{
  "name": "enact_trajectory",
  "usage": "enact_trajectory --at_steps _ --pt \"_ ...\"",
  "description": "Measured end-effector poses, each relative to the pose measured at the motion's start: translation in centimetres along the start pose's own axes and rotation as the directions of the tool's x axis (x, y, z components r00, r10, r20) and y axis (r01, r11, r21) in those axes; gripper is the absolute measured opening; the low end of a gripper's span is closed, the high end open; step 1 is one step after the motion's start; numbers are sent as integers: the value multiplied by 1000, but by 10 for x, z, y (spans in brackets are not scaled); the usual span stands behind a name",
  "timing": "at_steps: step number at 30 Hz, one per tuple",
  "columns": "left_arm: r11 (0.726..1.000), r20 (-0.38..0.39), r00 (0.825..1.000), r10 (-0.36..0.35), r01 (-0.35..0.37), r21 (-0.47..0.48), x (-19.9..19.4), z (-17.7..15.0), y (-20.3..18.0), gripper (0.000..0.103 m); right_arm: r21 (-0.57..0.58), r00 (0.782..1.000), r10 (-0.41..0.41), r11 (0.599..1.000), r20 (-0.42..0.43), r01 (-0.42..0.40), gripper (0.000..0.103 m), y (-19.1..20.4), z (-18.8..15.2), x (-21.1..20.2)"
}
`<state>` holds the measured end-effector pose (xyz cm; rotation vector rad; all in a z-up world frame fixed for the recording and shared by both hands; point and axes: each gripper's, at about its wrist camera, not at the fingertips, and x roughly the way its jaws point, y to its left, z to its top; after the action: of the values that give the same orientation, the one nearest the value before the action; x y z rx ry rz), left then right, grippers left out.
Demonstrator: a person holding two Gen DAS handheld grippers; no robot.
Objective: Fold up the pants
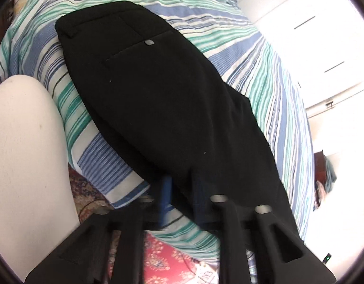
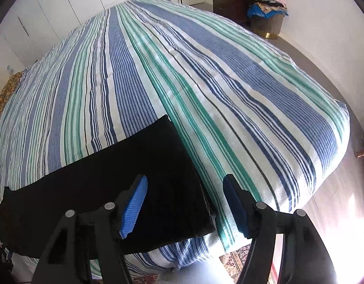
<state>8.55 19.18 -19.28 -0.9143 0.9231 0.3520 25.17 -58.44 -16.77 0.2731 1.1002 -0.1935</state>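
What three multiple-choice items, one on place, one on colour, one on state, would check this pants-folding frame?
1. Where do the pants lie?
A. on the striped bedspread
B. on the rug
C. on the dresser

2. What colour are the pads of the right gripper?
A. red
B. blue
C. white

3. How does the right gripper stand?
A. shut on the pants
B. shut on the bedspread
C. open, its fingers astride the pants' edge

Answers: 1 A, both views show the black cloth flat on the stripes. 2 B, the ribbed pads are blue. 3 C, a wide gap separates the pads, with the pants' edge between them.
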Motion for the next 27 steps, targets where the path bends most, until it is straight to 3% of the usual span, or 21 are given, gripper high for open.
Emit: enact_trajectory --at_steps 4,6,7,8,10,12,16,20,24,27 --pt "998 18 998 55 -56 34 -5 -1 -6 8 35 987 -58 998 150 53 66 -6 -5 -33" --pt "993 24 995 95 -97 70 -7 -2 -12 9 39 957 -98 995 275 91 67 -2 -9 -60" --pt "989 21 992 122 -124 85 -6 -3 -15 10 39 935 -112 994 337 105 73 3 -13 -74" --pt "983 20 987 160 -161 93 -6 -4 -17 18 36 915 -115 993 386 109 81 8 -18 -87" --pt "966 40 972 232 -235 110 -11 -12 -21 32 22 888 -94 995 449 94 84 23 -27 -107" --pt "954 73 963 258 -266 136 -24 -17 -27 69 -19 878 -53 997 476 71 84 44 -35 -118" --pt "925 237 942 238 -294 239 -61 -37 -47 78 -106 874 24 994 485 31 91 88 -57 -124" --pt "877 385 911 149 -301 374 -74 -42 -76 94 -207 894 83 978 441 11 92 130 -72 -107" --pt "844 304 951 55 -207 495 -39 -26 -99 94 -255 897 186 963 402 -85 92 152 -79 -87" --pt "810 250 961 115 -237 537 2 -19 -102 94 -272 913 202 956 353 -106 92 161 -85 -70"
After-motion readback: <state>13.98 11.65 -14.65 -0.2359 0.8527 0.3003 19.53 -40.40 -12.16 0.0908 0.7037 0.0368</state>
